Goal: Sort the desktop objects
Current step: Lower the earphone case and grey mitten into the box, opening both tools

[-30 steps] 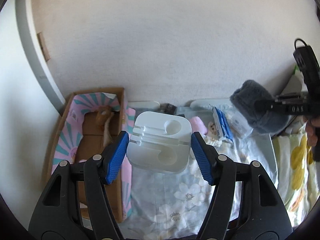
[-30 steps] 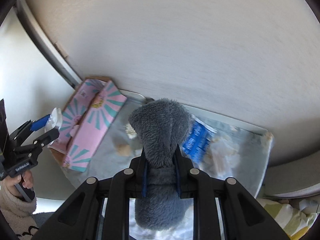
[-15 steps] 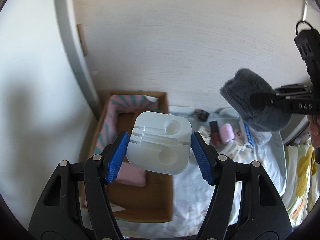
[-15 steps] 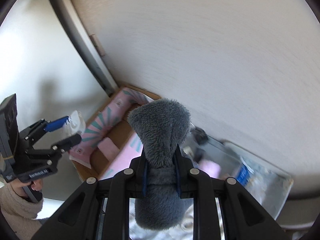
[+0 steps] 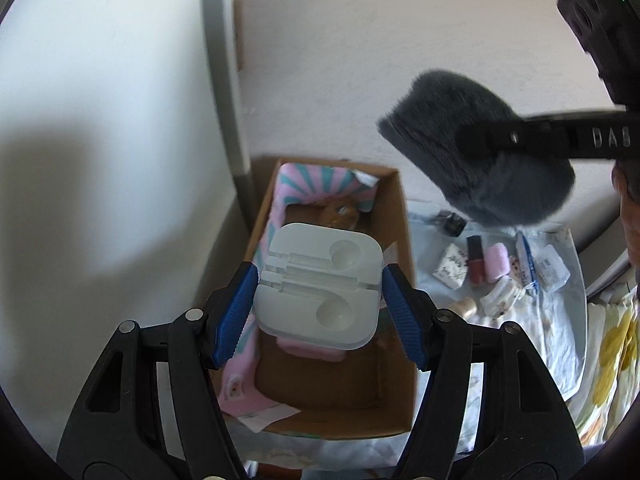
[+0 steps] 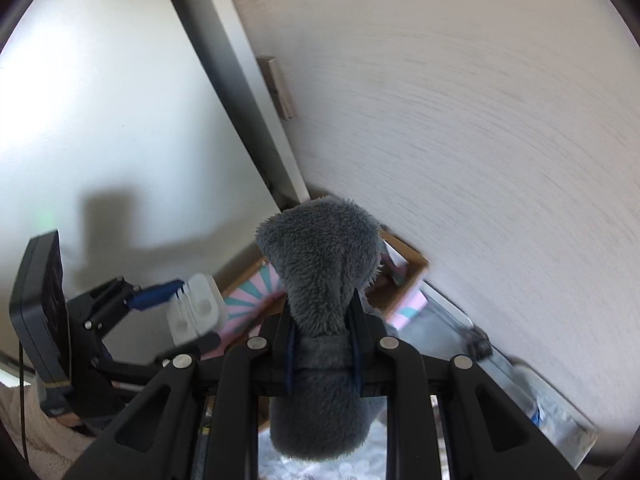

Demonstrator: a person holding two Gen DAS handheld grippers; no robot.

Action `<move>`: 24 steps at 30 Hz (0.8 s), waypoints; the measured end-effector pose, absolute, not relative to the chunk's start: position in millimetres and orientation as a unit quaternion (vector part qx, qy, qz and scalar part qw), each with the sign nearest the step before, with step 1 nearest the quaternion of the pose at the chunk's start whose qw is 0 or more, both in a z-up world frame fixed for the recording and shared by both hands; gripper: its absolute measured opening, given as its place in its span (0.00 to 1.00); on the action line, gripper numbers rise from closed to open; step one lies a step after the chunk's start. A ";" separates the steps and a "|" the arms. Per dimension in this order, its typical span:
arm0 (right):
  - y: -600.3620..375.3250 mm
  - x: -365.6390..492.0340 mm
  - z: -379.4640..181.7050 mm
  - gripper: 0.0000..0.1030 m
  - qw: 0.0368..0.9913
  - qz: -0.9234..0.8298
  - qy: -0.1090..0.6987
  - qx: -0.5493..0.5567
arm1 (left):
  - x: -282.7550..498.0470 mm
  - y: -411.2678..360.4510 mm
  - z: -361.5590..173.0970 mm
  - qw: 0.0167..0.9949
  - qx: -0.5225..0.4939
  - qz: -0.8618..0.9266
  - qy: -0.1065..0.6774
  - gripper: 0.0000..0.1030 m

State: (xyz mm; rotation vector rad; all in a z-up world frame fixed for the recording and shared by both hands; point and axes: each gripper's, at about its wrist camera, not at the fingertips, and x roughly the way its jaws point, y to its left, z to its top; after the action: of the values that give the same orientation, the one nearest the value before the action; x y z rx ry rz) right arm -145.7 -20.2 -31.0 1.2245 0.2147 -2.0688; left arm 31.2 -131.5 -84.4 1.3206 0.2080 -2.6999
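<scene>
**Both grippers loaded, held above the box end of the desk**

Left gripper point(image 5: 318, 300) is clamped on a white plastic stand point(image 5: 318, 288), blue pads pressed to its two sides. Stand faces the camera, grooved top up, two round dimples showing. It hangs in the air over the open cardboard box point(image 5: 394, 392), not touching it. Box has a pink-and-teal liner point(image 5: 316, 184) and a pink pad point(image 5: 310, 354) on its floor; a small brown item at the far end, too blurred to name.

Right gripper point(image 6: 322, 344) is squeezed tight on a grey fluffy pouch point(image 6: 320, 256), which sticks up and forward past the fingertips. From the left wrist view it's held high and to the right of the box, pouch tilted, near the wall point(image 5: 400, 40).

Right of the box, on the floral cloth point(image 5: 532, 344): red lipstick point(image 5: 475, 260), pink roll point(image 5: 498, 262), small packets. All lying loose, well apart from both grippers.
</scene>
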 end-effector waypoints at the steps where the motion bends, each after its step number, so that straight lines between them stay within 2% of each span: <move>1: -29.2 -149.4 -32.8 0.19 0.357 -0.799 0.088 0.476 | 33.0 -134.6 -86.2 0.066 0.441 -0.892 0.071 0.60; 10: -82.7 -169.3 -71.1 0.19 0.368 -0.777 0.097 0.502 | 34.8 -159.3 -116.3 0.064 0.465 -0.878 0.092 0.60; 24: -104.2 -187.7 -119.3 0.19 0.354 -0.757 0.107 0.539 | 23.2 -133.2 -128.8 0.032 0.476 -0.877 0.063 0.60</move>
State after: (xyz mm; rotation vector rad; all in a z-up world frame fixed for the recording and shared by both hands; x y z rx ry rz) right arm -187.7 -104.2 -119.3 1.3924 0.2762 -1.9573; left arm 23.2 -133.2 -128.8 1.4656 0.1942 -2.7004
